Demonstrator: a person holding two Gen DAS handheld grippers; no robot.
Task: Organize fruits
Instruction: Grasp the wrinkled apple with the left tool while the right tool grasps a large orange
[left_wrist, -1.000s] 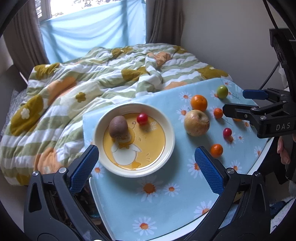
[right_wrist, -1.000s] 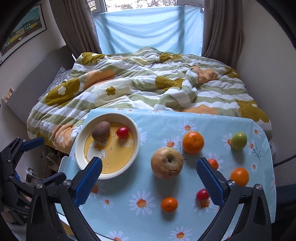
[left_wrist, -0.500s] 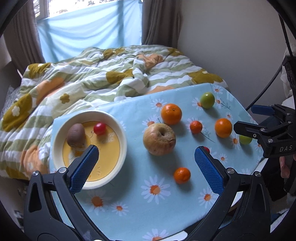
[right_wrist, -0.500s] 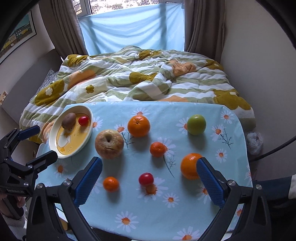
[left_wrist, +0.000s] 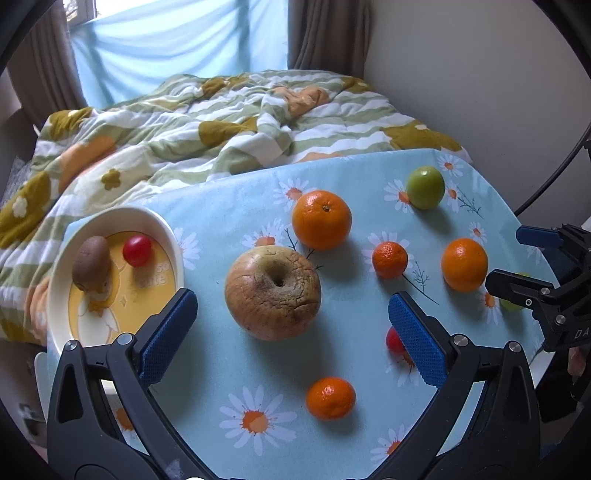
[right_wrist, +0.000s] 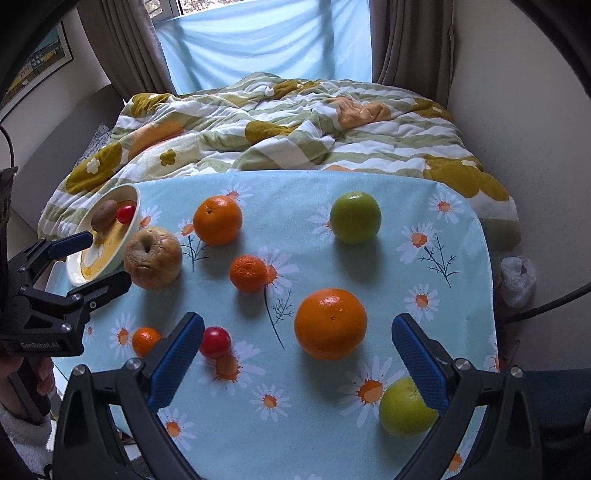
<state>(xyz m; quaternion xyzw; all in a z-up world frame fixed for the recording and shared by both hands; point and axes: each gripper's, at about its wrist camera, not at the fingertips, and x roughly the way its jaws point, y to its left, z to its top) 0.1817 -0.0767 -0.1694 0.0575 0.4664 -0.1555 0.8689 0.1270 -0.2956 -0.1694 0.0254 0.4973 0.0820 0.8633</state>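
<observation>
A cream bowl (left_wrist: 173, 236) at the table's left holds a brown kiwi (left_wrist: 91, 262) and a red cherry tomato (left_wrist: 137, 250). A wrinkled apple (left_wrist: 272, 292) lies just ahead of my open, empty left gripper (left_wrist: 291, 328). My right gripper (right_wrist: 297, 350) is open and empty, with a large orange (right_wrist: 330, 323) between its fingers' line of sight. Other fruit on the cloth: an orange (right_wrist: 217, 220), a mandarin (right_wrist: 248, 273), a green apple (right_wrist: 355, 218), a red tomato (right_wrist: 215, 342), a small mandarin (right_wrist: 145, 340) and a second green fruit (right_wrist: 404, 410).
The table has a blue daisy tablecloth (right_wrist: 306, 192). Behind it is a bed with a rumpled floral quilt (right_wrist: 280, 122). A wall runs along the right side. The left gripper shows at the left edge of the right wrist view (right_wrist: 88, 258).
Both grippers have swung rightward and come closer to the table. The bowl has slid to the left of both views. The apple now sits in front of the left gripper, the large orange in front of the right.
</observation>
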